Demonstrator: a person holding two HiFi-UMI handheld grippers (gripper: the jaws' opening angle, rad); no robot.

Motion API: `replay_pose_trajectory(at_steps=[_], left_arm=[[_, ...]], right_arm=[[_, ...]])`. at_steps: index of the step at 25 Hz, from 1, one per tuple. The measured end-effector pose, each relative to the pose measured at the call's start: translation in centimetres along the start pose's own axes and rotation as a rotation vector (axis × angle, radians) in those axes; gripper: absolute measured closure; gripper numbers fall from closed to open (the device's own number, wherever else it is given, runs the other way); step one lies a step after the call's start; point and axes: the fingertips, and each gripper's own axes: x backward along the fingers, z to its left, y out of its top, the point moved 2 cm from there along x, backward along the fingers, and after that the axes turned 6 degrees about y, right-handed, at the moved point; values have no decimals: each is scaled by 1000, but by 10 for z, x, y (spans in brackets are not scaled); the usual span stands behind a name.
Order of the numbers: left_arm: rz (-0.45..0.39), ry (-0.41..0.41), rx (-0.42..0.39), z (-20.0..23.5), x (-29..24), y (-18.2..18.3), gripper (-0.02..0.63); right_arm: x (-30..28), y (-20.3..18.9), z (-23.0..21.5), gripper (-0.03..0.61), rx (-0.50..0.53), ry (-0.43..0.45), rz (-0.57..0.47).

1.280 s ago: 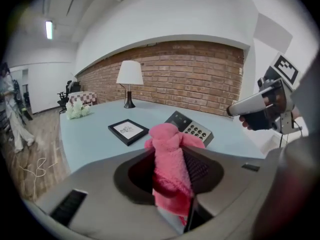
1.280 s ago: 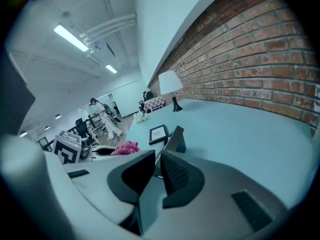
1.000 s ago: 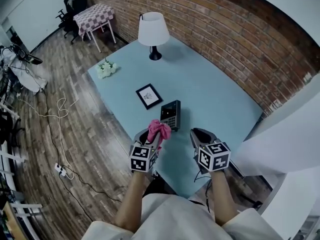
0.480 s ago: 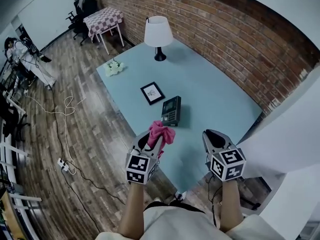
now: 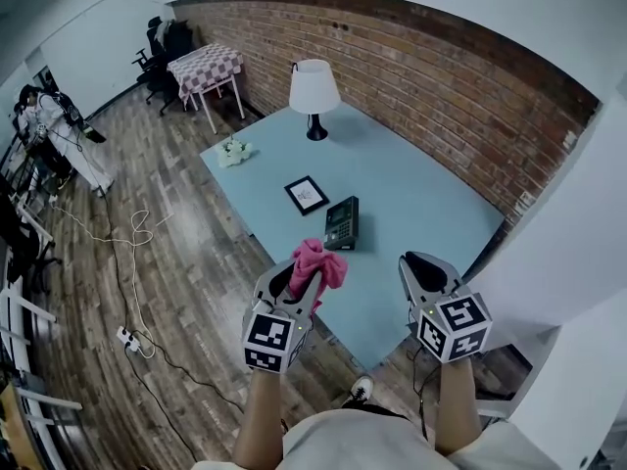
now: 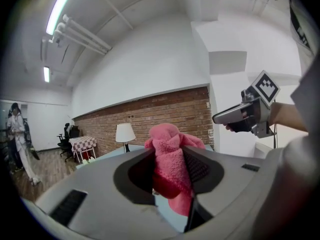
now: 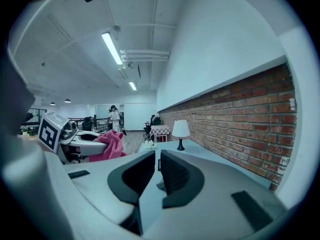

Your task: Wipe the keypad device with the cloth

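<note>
Head view shows a big blue table (image 5: 431,199) next to a brick wall (image 5: 441,76). A white lamp (image 5: 314,91) stands at the far end. The left gripper (image 5: 297,280) is above the near table edge, its jaws squeezed on the pink cloth (image 5: 316,260). The right gripper (image 5: 421,264) has its jaws together, with nothing in them. The keypad device (image 5: 342,223) lies mid-table, just beside a small picture frame (image 5: 307,195).

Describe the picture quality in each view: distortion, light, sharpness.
Head view: heavy fisheye, the brick wall bows; even light, sharp. Left gripper view: black round border, ceiling tube glares; the cloth is sharp. Right gripper view: same border, bluish cast, lamp small but clear.
</note>
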Motion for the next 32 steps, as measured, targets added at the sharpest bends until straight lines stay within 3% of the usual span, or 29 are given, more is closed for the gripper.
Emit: replay_pose_trajectory(at_steps=[9, 32], left_arm=[[-50, -13, 28, 0, 81, 4, 445], [-108, -17, -7, -29, 255, -8, 445]], right_arm=[[42, 2, 71, 523, 30, 1, -19], [152, -25, 205, 526, 58, -70, -43]])
